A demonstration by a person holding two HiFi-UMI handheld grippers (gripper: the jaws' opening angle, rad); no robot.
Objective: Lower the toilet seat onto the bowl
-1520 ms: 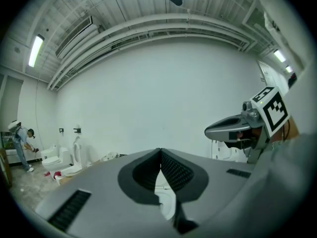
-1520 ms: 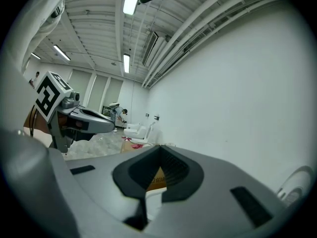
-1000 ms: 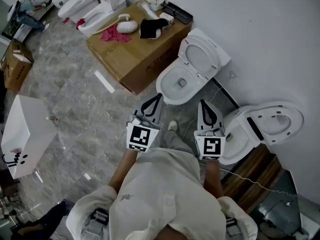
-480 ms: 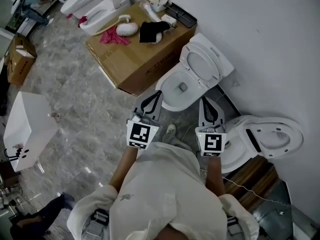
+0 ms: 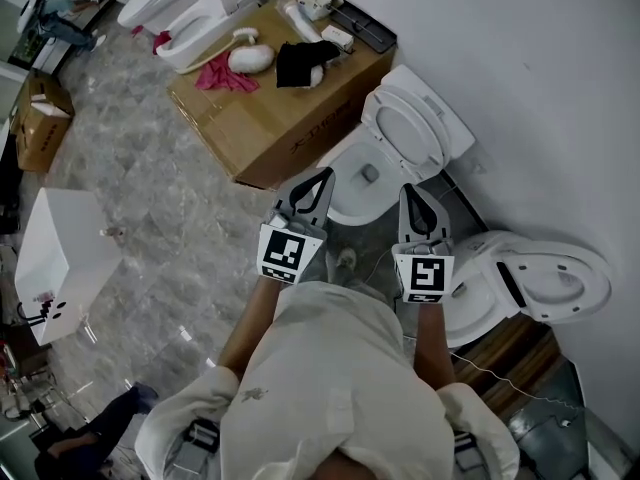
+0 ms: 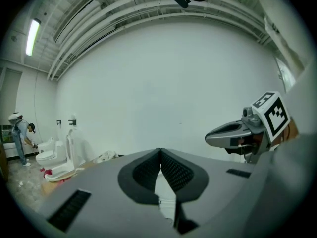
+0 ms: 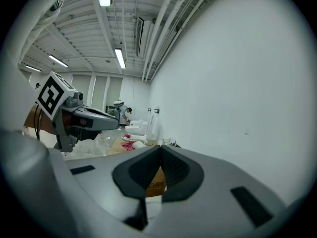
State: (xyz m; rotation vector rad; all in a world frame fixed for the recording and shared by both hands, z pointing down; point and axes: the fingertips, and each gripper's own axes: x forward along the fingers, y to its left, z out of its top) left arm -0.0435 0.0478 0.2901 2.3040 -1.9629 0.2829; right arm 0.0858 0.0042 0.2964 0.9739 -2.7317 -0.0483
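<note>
We are holding the left hand-held gripper [image 5: 318, 180] and right hand-held gripper [image 5: 414, 196] pinched together, empty. The seat [image 5: 404, 128] is standing raised straight ahead, at the floor [image 5: 170, 208] edge by the wall [image 5: 540, 88], nearer the right one.

A plain white wall [image 5: 560, 88] runs behind the big cardboard box [image 5: 255, 133], and grey marbled floor tiles [image 5: 170, 208] spread out in front of it. A pink cloth [image 5: 225, 76] and a black cloth [image 5: 300, 60] lie on the box's top. Beyond the box stand white display toilets [image 5: 190, 33]. Further out on the floor from the box sit a smaller carton [image 5: 40, 118] and a white box-shaped unit [image 5: 65, 253]. Fluorescent tubes [image 7: 120, 58] glow among ceiling pipes [image 7: 163, 29] overhead.
</note>
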